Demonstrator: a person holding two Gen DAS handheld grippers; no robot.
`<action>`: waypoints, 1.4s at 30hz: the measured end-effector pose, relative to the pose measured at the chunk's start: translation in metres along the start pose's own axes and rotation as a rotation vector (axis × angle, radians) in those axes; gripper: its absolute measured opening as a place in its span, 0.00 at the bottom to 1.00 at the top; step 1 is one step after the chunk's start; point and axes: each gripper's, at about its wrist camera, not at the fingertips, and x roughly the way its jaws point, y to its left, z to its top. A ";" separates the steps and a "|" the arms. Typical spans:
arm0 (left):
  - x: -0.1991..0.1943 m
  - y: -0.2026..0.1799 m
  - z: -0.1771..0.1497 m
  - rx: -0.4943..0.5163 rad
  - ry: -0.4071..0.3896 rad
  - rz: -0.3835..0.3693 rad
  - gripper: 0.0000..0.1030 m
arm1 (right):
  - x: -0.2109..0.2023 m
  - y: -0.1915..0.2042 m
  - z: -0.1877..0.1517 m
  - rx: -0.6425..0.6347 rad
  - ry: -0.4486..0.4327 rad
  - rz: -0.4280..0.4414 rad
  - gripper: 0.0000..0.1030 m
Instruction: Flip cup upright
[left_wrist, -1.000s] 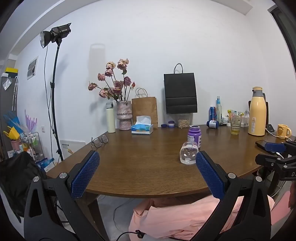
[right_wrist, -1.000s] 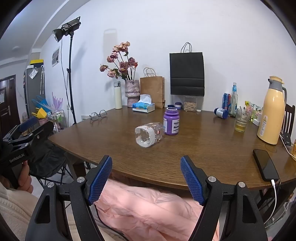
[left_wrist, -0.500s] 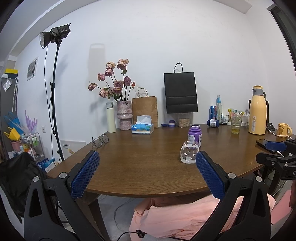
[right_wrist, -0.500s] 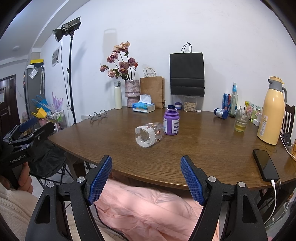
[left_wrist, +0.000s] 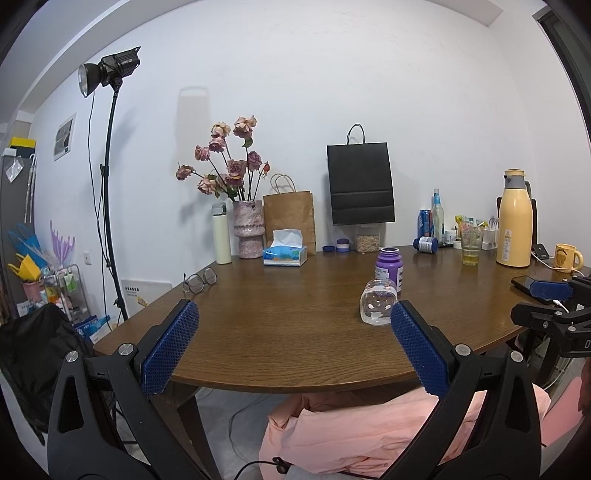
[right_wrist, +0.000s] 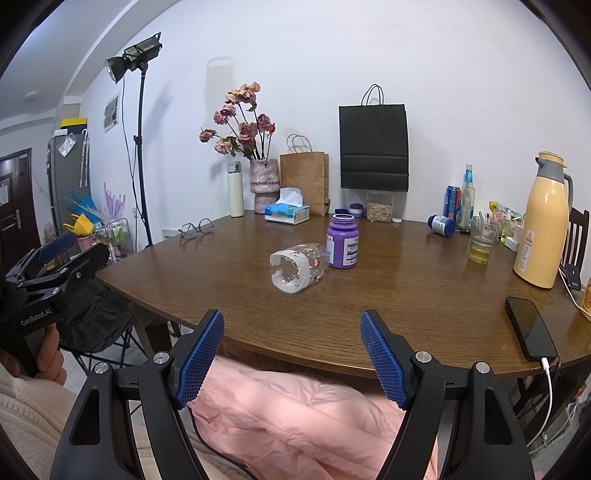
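A clear glass cup with small printed figures (right_wrist: 298, 266) lies on its side on the brown table (right_wrist: 406, 295), its open mouth towards me, its base next to a purple bottle (right_wrist: 342, 241). It also shows in the left wrist view (left_wrist: 377, 302), just past my right finger. My right gripper (right_wrist: 291, 321) is open and empty at the table's near edge, short of the cup. My left gripper (left_wrist: 293, 314) is open and empty, to the cup's left, off the near edge.
Glasses (right_wrist: 196, 228), tissue box (right_wrist: 287, 213), flower vase (right_wrist: 264, 184), paper bags, a glass of yellow drink (right_wrist: 482, 240), a yellow thermos (right_wrist: 545, 221) and a charging phone (right_wrist: 530, 328) stand on the table. Pink cloth (right_wrist: 295, 417) lies below the near edge.
The left wrist view has shifted slightly, as the left gripper drifts a little. The cup and the right gripper have not moved.
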 end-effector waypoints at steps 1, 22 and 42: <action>0.000 0.000 0.000 0.000 -0.001 0.000 1.00 | 0.001 0.000 0.000 0.001 0.002 0.000 0.79; 0.000 0.003 -0.004 0.007 -0.010 0.009 1.00 | -0.001 0.000 -0.001 0.000 -0.004 -0.003 0.79; -0.001 0.004 -0.002 0.011 -0.005 0.010 1.00 | 0.000 0.000 -0.001 0.002 0.003 -0.002 0.79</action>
